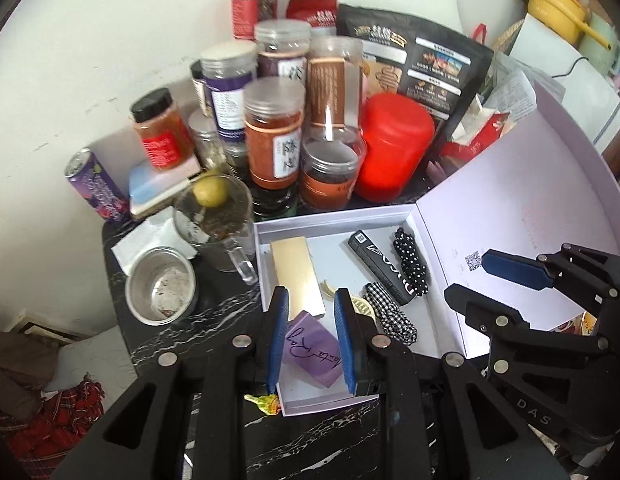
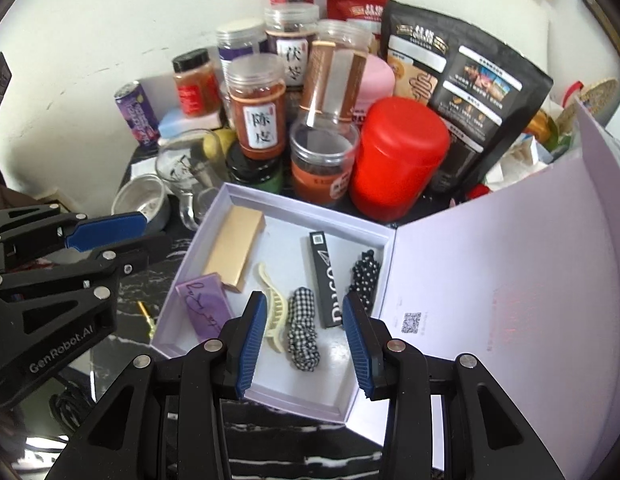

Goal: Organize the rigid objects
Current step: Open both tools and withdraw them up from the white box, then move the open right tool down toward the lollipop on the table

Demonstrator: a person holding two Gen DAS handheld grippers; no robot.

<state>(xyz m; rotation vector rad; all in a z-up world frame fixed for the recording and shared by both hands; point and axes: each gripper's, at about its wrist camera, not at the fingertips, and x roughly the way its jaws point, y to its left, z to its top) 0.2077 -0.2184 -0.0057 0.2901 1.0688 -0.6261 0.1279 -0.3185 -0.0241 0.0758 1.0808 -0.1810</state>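
1. A pale lilac box (image 2: 213,220) is sitting open on a black marbled tabletop (image 1: 213,312), its hinged lid (image 2: 510,280) lying back to the right.
2. Inside the box, from left to right in the right wrist view, are lying: a gold bar-shaped case (image 2: 233,252) with a purple card (image 2: 203,304) overlapping its near end, a cream hair claw (image 2: 271,312), a black-and-white checked scrunchie (image 2: 303,332), a black slim carton (image 2: 326,280) and a polka-dot scrunchie (image 2: 364,280) against the right wall.
3. The left gripper (image 1: 312,340) is hovering above the box's near-left corner; its blue-padded jaws are standing slightly apart with nothing between them, the purple card showing below the gap.
4. The right gripper (image 2: 305,344) is hovering above the box's near edge, jaws somewhat apart and gripping nothing; the checked scrunchie is showing beneath.
5. Behind the box are crowding a red canister (image 2: 398,156), clear jars of dried goods (image 2: 255,108), a black pouch (image 2: 466,76), a purple can (image 1: 95,186), a glass mug (image 1: 213,216) and a steel cup (image 1: 159,290).
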